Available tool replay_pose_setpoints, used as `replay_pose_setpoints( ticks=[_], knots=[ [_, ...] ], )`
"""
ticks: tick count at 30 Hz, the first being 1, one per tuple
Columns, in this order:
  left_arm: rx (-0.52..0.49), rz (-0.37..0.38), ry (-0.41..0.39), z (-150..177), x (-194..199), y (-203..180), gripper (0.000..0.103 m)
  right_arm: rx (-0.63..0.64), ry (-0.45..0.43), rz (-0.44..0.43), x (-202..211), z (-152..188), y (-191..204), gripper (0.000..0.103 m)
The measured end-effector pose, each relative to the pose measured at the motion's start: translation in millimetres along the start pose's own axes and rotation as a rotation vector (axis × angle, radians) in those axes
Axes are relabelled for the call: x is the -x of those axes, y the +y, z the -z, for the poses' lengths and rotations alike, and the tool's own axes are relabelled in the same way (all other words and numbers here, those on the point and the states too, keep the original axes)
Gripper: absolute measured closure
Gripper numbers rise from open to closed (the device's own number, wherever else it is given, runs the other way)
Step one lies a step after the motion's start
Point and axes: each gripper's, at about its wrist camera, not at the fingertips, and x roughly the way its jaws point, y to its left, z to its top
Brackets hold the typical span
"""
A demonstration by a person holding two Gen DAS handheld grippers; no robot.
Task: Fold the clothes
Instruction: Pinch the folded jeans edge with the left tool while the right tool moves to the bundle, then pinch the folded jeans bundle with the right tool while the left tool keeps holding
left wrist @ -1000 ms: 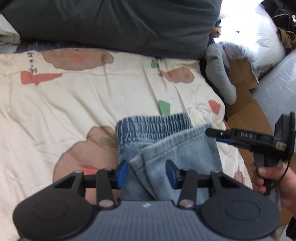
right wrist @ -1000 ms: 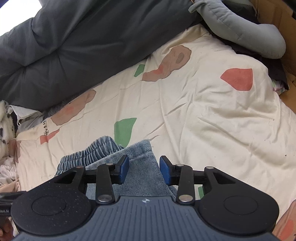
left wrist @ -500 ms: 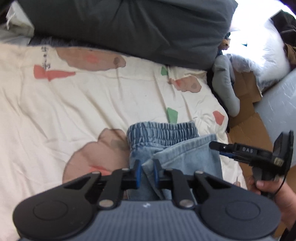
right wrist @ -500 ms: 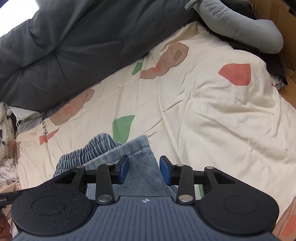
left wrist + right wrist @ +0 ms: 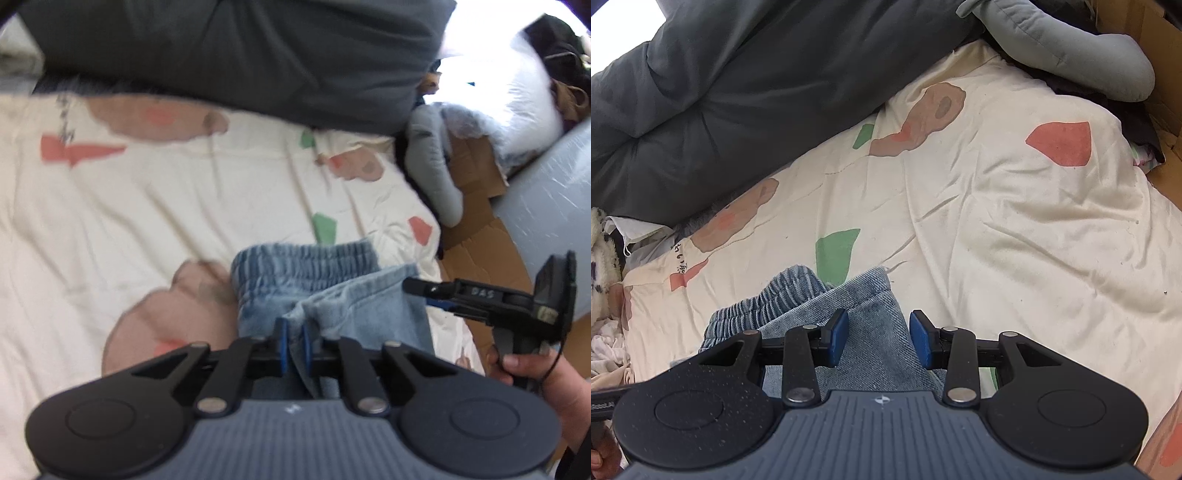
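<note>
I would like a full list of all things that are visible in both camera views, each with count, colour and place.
denim shorts: one, light blue, elastic waistband, partly folded, lying on the sheet in front of both grippers
bed sheet: one, cream with red, green and brown patches, covers the bed
duvet: one, dark grey, bunched at the far end of the bed
grey cushion: one, long, pale grey, at the bed's edge
cardboard: brown, beside the bed
left gripper: black with blue pads, jaws closing on a fold of the denim
right gripper: black with blue pads, jaws apart over the denim
right hand: one, holds the right gripper's handle
</note>
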Motion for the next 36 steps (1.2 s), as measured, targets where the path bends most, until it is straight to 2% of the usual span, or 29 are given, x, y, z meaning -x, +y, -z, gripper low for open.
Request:
replay_pose_setpoints(
  ticks=[2,5,7,10,14,15,16,17,18,23,27,30,35,36],
  knots=[
    [-0.017,-0.002,-0.011,-3.2,-0.4,-3.5,0.095,0.0,0.0,0.0,-0.1,-0.3,0.2,0.059],
    [0.0,-0.038,0.016,-2.0,-7.8,2.5,0.094,0.001,0.001,-0.001,0.0,-0.8,0.2,0.059],
    [0.052,-0.055,0.025,-0.4,-7.5,12.1,0.091,0.003,0.001,-0.001,0.1,-1.2,0.0,0.059],
    [0.03,-0.094,-0.018,-1.3,4.9,13.9,0.09,0.008,0.001,-0.002,0.3,-1.6,-0.2,0.059],
    [0.053,-0.027,-0.013,-3.5,11.4,13.6,0.089,0.015,-0.002,-0.005,0.1,-2.7,-1.5,0.059],
    [0.068,-0.014,-0.003,-2.8,8.7,13.4,0.082,0.013,-0.003,-0.006,-0.5,-3.6,-2.2,0.059],
    [0.083,0.0,0.007,-2.1,5.9,13.2,0.068,0.014,-0.001,-0.01,-1.7,-4.8,-2.8,0.059],
    [0.099,0.0,0.009,-0.3,3.7,13.2,0.061,0.019,0.002,-0.015,-3.3,-6.3,-2.9,0.059],
    [0.114,0.001,0.012,1.5,1.5,13.2,0.05,0.024,0.005,-0.02,-4.8,-7.7,-3.1,0.059],
    [0.148,0.035,0.034,7.7,-9.4,10.2,0.043,0.023,0.036,-0.072,-14.7,-14.6,-12.6,0.058],
    [0.14,0.028,0.03,7.9,-15.7,7.1,0.044,-0.002,0.063,-0.12,-22.5,-16.2,-22.7,0.054],
    [0.117,0.002,0.032,6.7,-19.5,3.6,0.048,-0.034,0.081,-0.153,-28.8,-16.1,-30.6,0.052],
    [0.075,-0.058,0.038,7.4,-23.6,-2.6,0.056,-0.173,0.111,-0.254,-43.2,-11.4,-51.6,0.05],
    [0.071,-0.066,0.039,7.7,-23.3,-2.8,0.06,-0.213,0.115,-0.274,-46.4,-9.2,-56.8,0.047]
  ],
)
